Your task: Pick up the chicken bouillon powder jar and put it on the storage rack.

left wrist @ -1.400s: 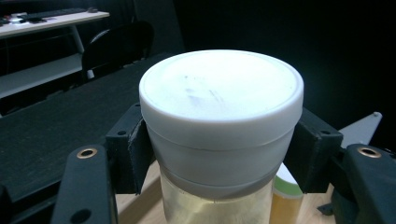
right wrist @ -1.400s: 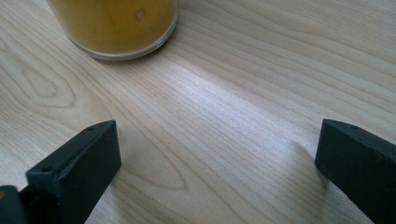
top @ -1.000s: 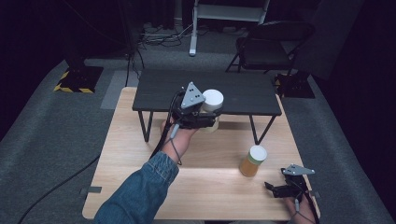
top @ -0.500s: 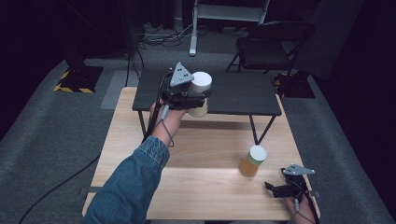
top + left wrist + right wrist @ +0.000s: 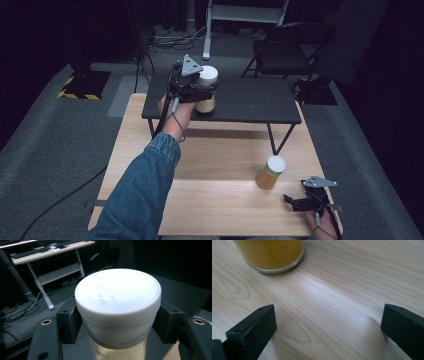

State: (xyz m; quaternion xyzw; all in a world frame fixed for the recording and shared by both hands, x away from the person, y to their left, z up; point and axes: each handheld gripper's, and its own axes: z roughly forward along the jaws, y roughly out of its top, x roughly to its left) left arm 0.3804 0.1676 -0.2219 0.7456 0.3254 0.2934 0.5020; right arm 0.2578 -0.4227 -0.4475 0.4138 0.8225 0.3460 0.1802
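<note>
Two jars on show. One pale jar (image 5: 207, 76) with a white lid, clamped between the jaws of the left gripper (image 5: 201, 92), pads pressed on each side just under the lid. Held upright, long side up and down, over the left part of the small black table (image 5: 250, 102). Hard to tell if touching the top yet; looks a bit above it. Straight down from the jaws to the black top, so probably a gentle set-down next, with the jar kept level.

Other jar, the orange jar (image 5: 270, 172), standing on the wooden table (image 5: 215, 200), well apart from the left hand. Much nearer the right gripper (image 5: 294, 201), just ahead and to its left. Right jaws wide apart, holding nothing, low over the wood.
</note>
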